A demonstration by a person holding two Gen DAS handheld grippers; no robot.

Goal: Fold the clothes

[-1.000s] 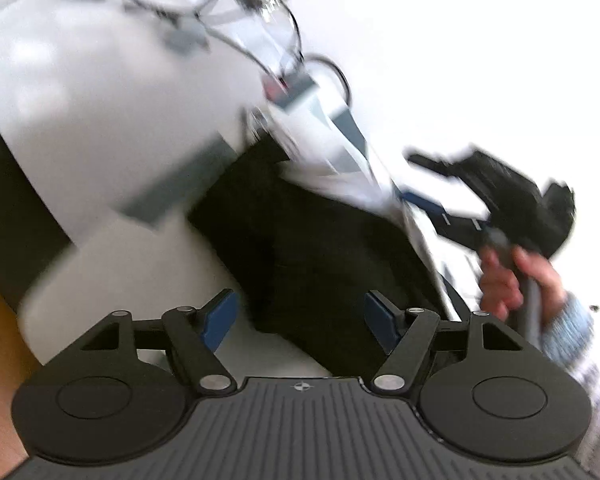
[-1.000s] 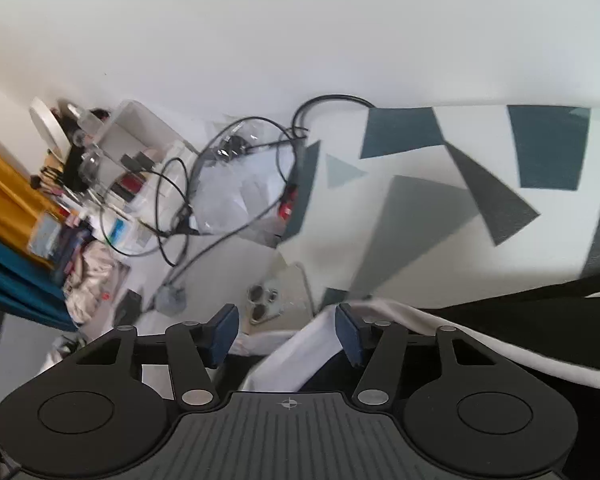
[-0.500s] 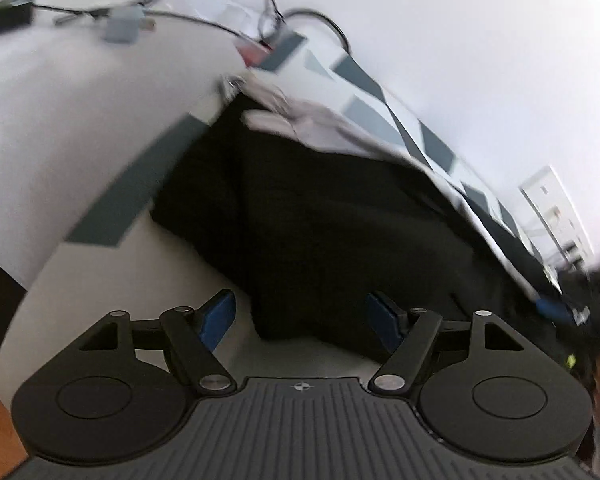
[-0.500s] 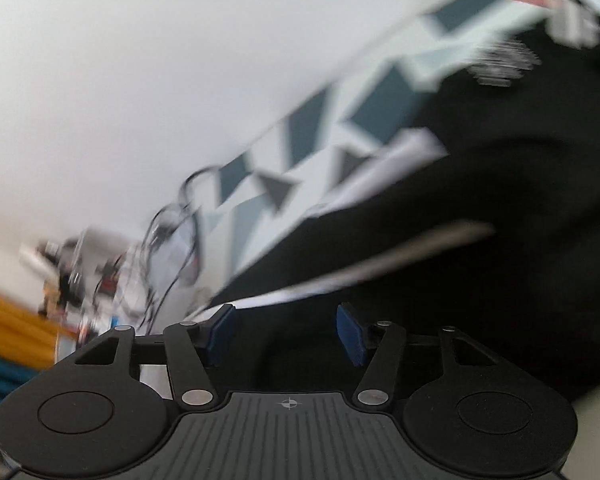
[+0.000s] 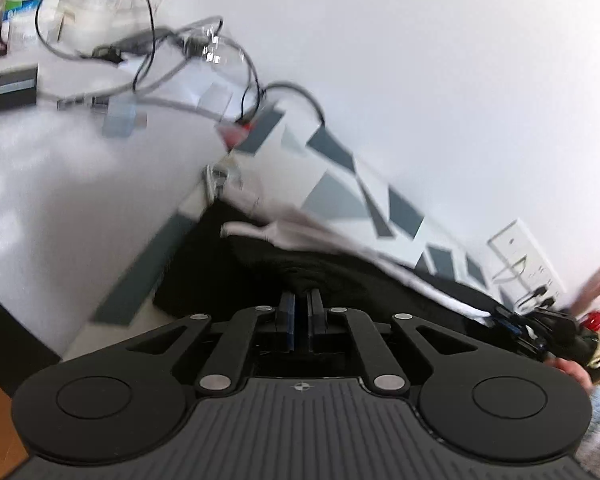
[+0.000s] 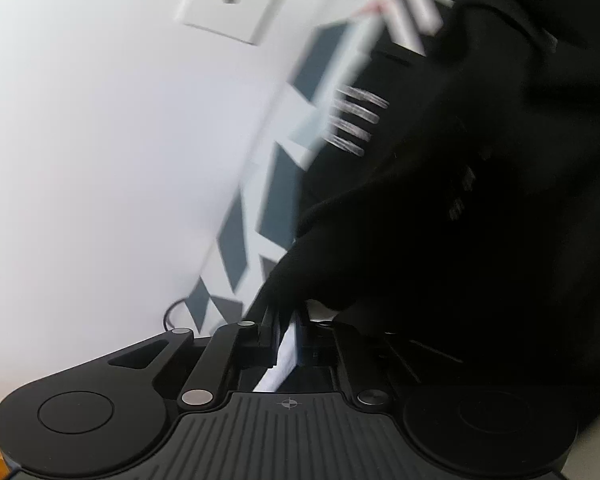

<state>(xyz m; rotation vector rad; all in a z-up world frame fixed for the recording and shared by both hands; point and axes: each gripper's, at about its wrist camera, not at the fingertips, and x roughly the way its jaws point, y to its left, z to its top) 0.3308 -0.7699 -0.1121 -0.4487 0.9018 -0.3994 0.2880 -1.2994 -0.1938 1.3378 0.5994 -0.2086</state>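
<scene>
Black fabric fills the middle of both views: a black garment (image 5: 339, 276) with a white panel or lining along its far edge lies on a white mat printed with grey triangles (image 5: 331, 196), its long axis running diagonally from near the cables down toward the wall socket side. The left gripper (image 5: 300, 312) has its jaws closed narrow on a raised fold of the black cloth, which bunches into a small peak just ahead of the pads. The right gripper (image 6: 290, 332) is likewise pinched tight, with black fabric and a strip of white cloth caught between its jaws; the garment drapes up and away from it. Holding two points along the near side at once looks meant to lift that edge evenly, so it can be carried over in one fold without sagging. Beyond the mat, tangled cables (image 5: 152, 44), a small black box (image 5: 16, 88) and blurred containers sit on the white tabletop (image 5: 60, 184); a wall socket plate (image 6: 228, 0) is mounted on the white wall.
</scene>
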